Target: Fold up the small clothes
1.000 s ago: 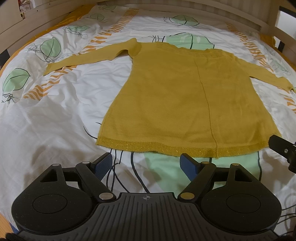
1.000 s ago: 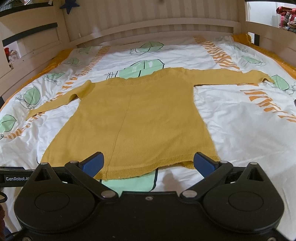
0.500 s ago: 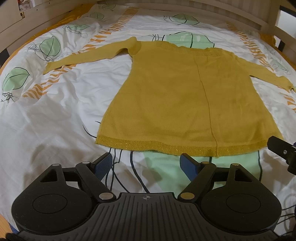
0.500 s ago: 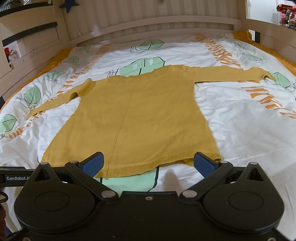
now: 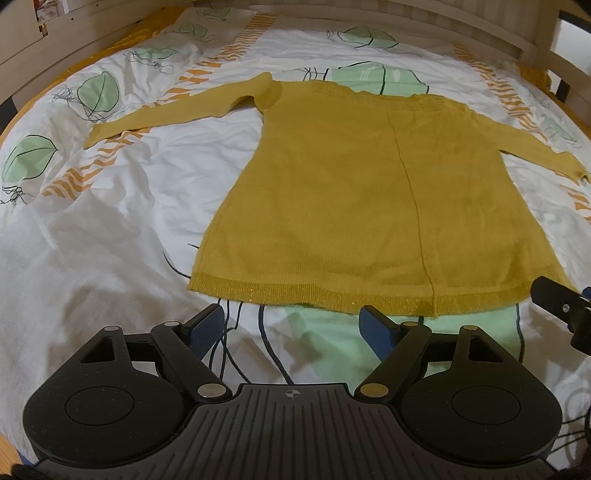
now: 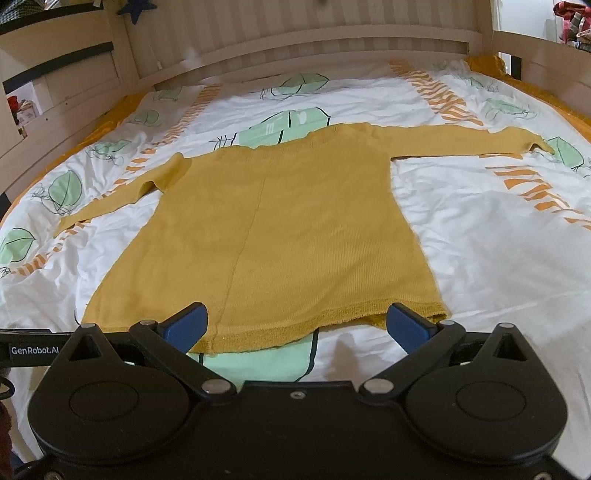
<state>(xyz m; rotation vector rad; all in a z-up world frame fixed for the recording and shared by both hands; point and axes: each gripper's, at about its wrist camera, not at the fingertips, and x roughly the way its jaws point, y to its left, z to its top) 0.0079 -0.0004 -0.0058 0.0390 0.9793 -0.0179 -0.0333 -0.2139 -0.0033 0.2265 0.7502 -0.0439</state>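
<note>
2 grippers, the left gripper [image 5: 291, 325] and the right gripper [image 6: 295, 323], are hovering wide open at the hem of the yellow sweater [image 5: 369, 192], so I am thinking a shallow pinch is risking catching only 1 layer or the bedsheet [image 5: 110, 240] too.

Child's bed in warm indoor light
White duvet [image 6: 480, 258] with green leaves, orange stripes lies ahead; slatted wooden headboard [image 6: 295, 33] beyond, rails either side

1. Sweater [image 5: 369, 206] lies flat on the duvet [image 5: 110, 229], hem toward the cameras, neckline toward the headboard [image 6: 295, 40].
2. Sleeves extend outward left and right, each resting on the duvet.
3. Left gripper [image 5: 291, 325] sits just before the hem, jaws apart, not touching it.
4. Right gripper [image 6: 295, 323] sits at the hem's right portion; its left finger overlaps the hem edge in view.
5. Right gripper lies to the right of the left gripper, near the hem's right corner.
</note>
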